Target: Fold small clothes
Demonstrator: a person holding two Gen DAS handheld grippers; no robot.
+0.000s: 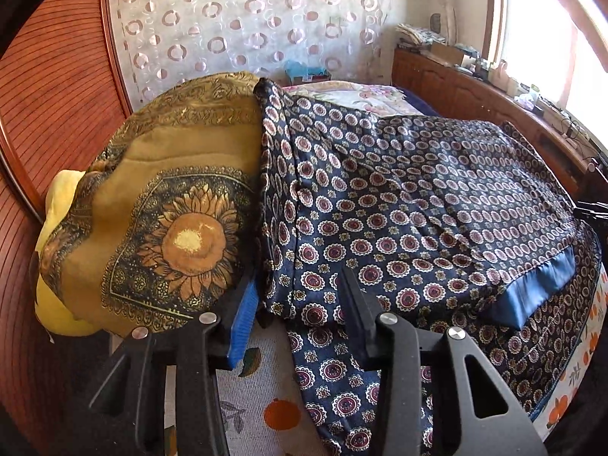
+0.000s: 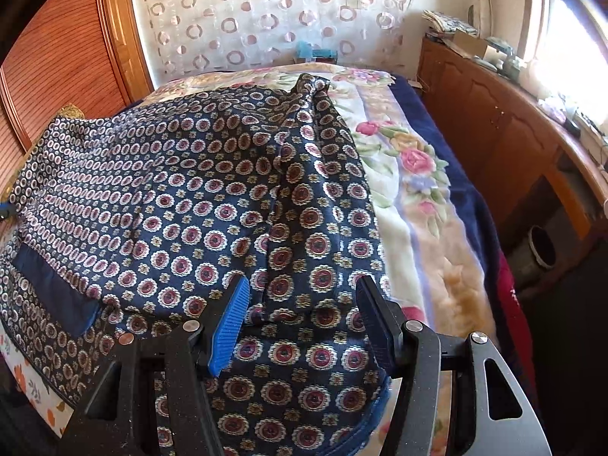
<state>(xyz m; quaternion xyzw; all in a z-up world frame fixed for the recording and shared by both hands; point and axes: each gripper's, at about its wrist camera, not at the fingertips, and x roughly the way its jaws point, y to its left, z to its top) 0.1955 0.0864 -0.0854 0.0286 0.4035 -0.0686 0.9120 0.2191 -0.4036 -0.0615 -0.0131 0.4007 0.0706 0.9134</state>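
Observation:
A navy garment with red-and-white medallion print (image 1: pixel 399 205) lies spread on the bed, with a plain blue band (image 1: pixel 532 288) at one end. It fills the right wrist view too (image 2: pixel 182 205). My left gripper (image 1: pixel 296 285) is open over the garment's left edge, its jaws wide apart. My right gripper (image 2: pixel 304 296) is open over the garment's right near edge, a raised fold of cloth (image 2: pixel 300 174) between and beyond the jaws. Neither holds cloth.
A yellow-brown sunflower cushion (image 1: pixel 171 228) sits left of the garment. A floral blanket (image 2: pixel 418 190) covers the bed to the right. A wooden cabinet (image 2: pixel 513 144) runs along the right, a wooden panel (image 1: pixel 57 114) on the left, a curtain (image 2: pixel 266 11) behind.

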